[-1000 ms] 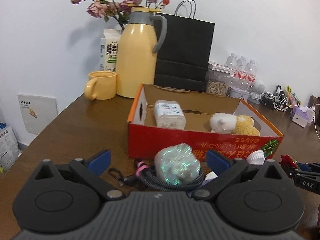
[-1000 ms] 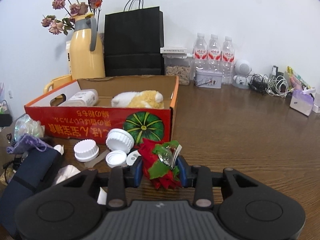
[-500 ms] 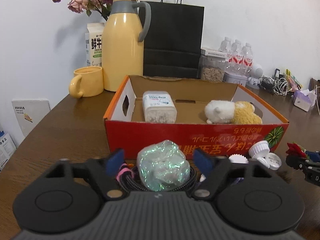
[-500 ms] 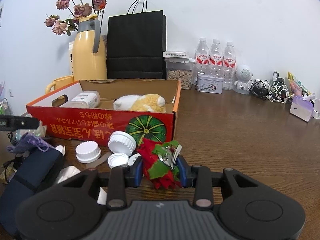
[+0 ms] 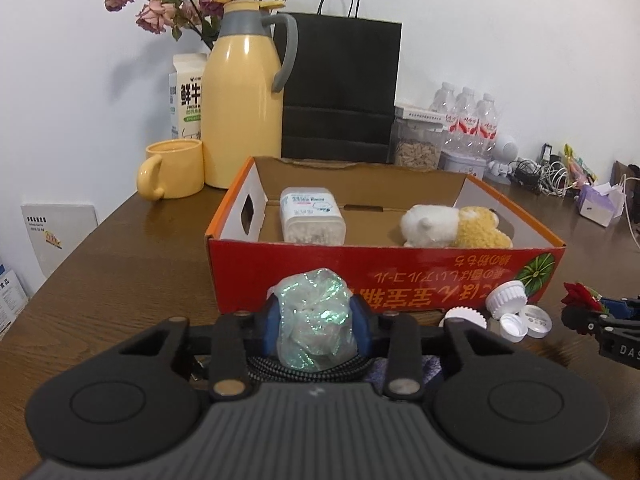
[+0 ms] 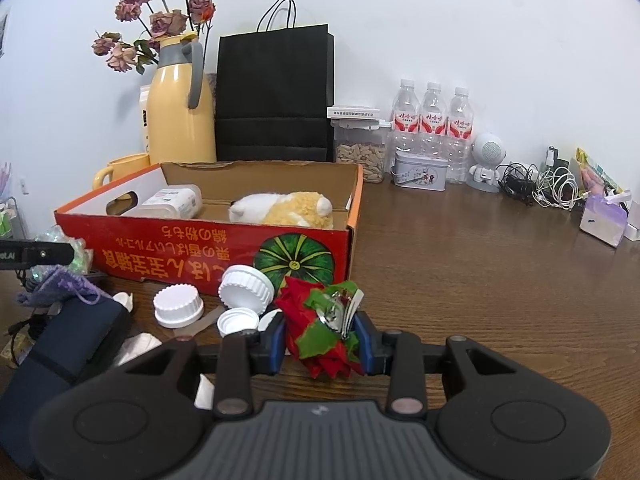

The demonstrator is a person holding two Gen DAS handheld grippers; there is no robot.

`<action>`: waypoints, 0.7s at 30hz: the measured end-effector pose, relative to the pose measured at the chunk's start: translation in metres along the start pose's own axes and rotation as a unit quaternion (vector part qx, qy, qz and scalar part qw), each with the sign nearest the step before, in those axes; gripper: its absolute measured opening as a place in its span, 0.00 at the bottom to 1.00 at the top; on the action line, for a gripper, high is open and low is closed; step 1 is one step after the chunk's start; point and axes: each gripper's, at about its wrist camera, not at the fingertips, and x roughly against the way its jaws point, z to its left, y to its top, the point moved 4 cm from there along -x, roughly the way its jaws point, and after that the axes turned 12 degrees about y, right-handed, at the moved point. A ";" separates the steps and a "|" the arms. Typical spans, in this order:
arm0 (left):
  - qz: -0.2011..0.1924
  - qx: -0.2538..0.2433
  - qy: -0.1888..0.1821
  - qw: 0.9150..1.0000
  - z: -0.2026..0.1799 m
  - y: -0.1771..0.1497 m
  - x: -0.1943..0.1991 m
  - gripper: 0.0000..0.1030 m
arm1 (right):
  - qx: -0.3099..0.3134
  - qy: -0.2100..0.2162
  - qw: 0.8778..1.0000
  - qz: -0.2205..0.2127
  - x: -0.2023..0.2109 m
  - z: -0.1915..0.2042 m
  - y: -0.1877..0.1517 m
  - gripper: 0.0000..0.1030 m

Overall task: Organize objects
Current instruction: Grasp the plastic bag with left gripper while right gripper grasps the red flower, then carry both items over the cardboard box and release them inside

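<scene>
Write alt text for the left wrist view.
The left gripper has its jaws shut on a crumpled iridescent wrapper in front of a red cardboard box on a wooden table. The box holds a plastic container and a plush toy.

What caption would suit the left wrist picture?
Left gripper clamps an iridescent plastic wad before the red cardboard box.

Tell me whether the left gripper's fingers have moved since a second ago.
Yes. The left gripper has closed inward onto the iridescent wrapper ball, which sits in front of the red box.
</scene>
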 end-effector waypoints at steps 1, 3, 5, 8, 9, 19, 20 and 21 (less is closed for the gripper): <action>-0.002 0.001 -0.001 1.000 0.001 0.001 0.001 0.35 | 0.001 0.000 1.000 -0.002 0.001 0.000 0.000 0.33; -0.003 0.004 -0.002 1.000 0.002 0.002 0.003 0.35 | 0.003 -0.002 1.000 -0.007 0.003 0.001 0.000 0.33; -0.006 0.006 -0.003 1.000 0.004 0.004 0.005 0.34 | 0.006 -0.004 1.000 -0.013 0.005 0.001 0.001 0.33; -0.016 0.009 -0.006 1.000 0.006 0.008 0.011 0.33 | 0.007 -0.007 1.000 -0.027 0.010 0.002 0.001 0.32; -0.021 0.009 -0.007 1.000 0.006 0.010 0.013 0.33 | 0.010 -0.008 1.000 -0.029 0.011 0.003 0.002 0.32; -0.083 0.018 -0.016 0.996 0.008 0.044 0.036 0.33 | 0.035 0.008 0.996 -0.076 0.027 0.020 0.030 0.32; -0.090 0.018 -0.017 0.996 0.007 0.048 0.038 0.33 | 0.039 0.011 0.996 -0.082 0.028 0.022 0.036 0.32; -0.098 0.017 -0.018 0.995 0.005 0.053 0.040 0.33 | 0.043 0.015 0.995 -0.088 0.029 0.026 0.041 0.32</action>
